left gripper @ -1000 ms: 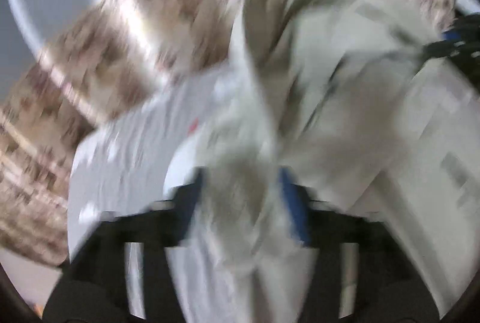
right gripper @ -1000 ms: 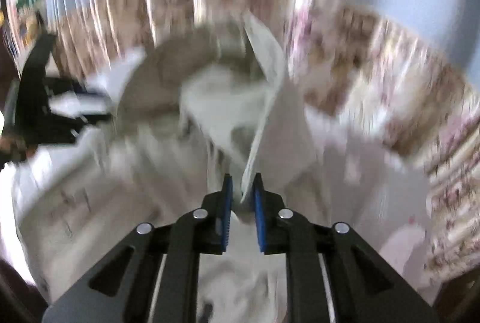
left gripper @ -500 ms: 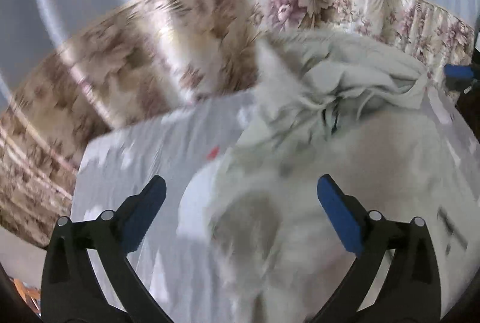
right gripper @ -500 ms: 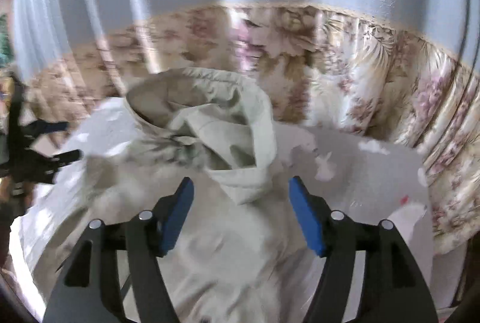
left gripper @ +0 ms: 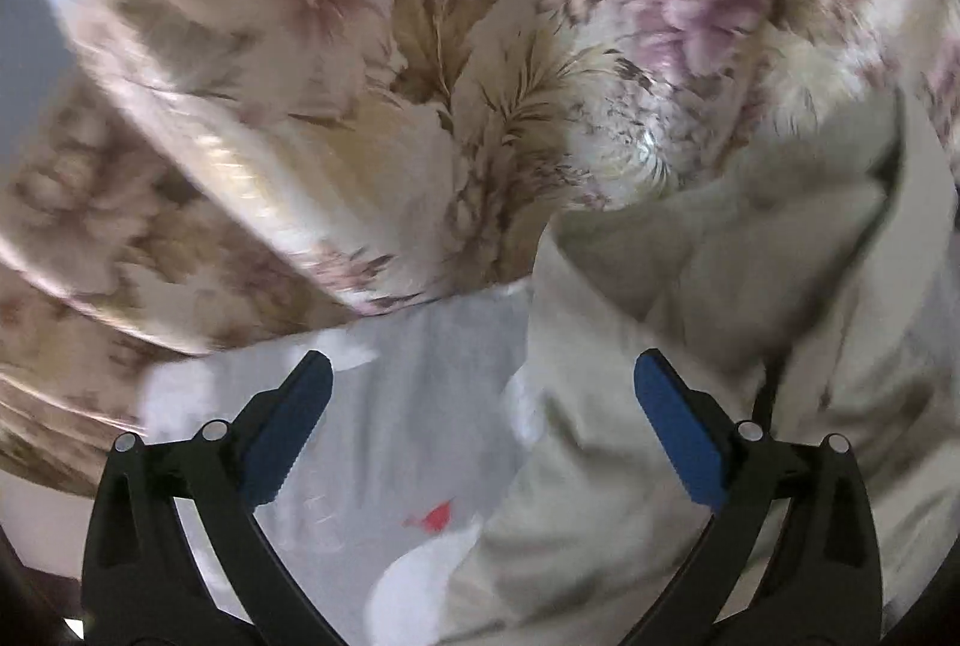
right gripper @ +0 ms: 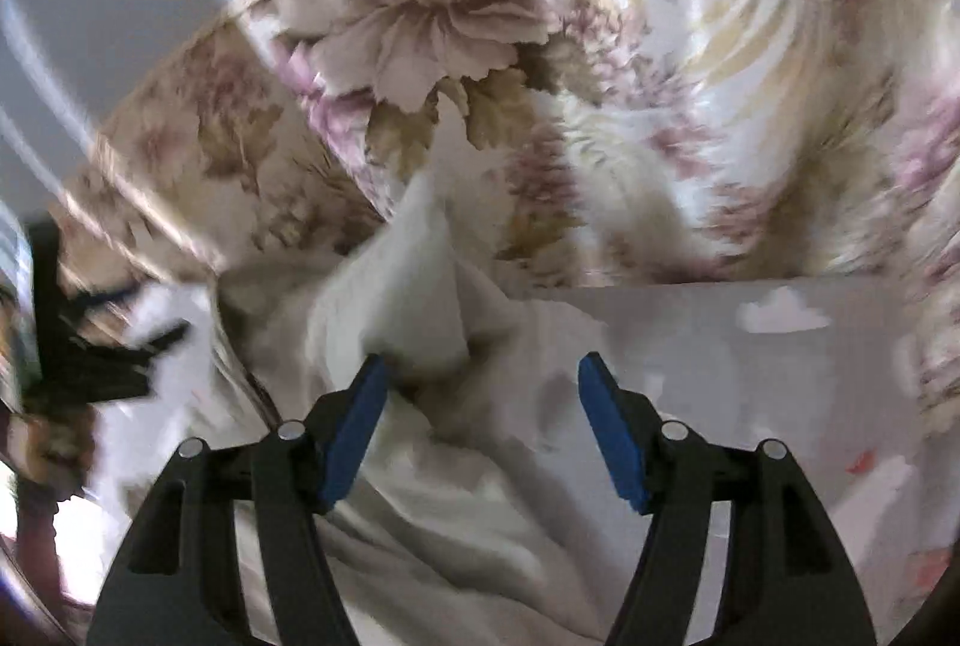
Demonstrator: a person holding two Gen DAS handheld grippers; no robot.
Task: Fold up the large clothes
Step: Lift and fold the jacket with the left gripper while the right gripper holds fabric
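Both hand-held grippers are now gaping wide, holding nothing: left hand-held gripper (left gripper: 483,424) and right hand-held gripper (right gripper: 483,421) were each pinching the garment (right gripper: 420,466) 1 s ago, letting go by 0.5 s ago. Judging: cloth is dropped, a re-grasp is coming next, fold barely begun.

Garment is lying crumpled on the pale sheet (left gripper: 408,406) (bed or surface, can't tell), curtain (right gripper: 630,106) hanging behind. A peak is sticking up toward the curtain; long axis is seeming to run left-right betw. grippers, but the heap is too bunched to be sure.
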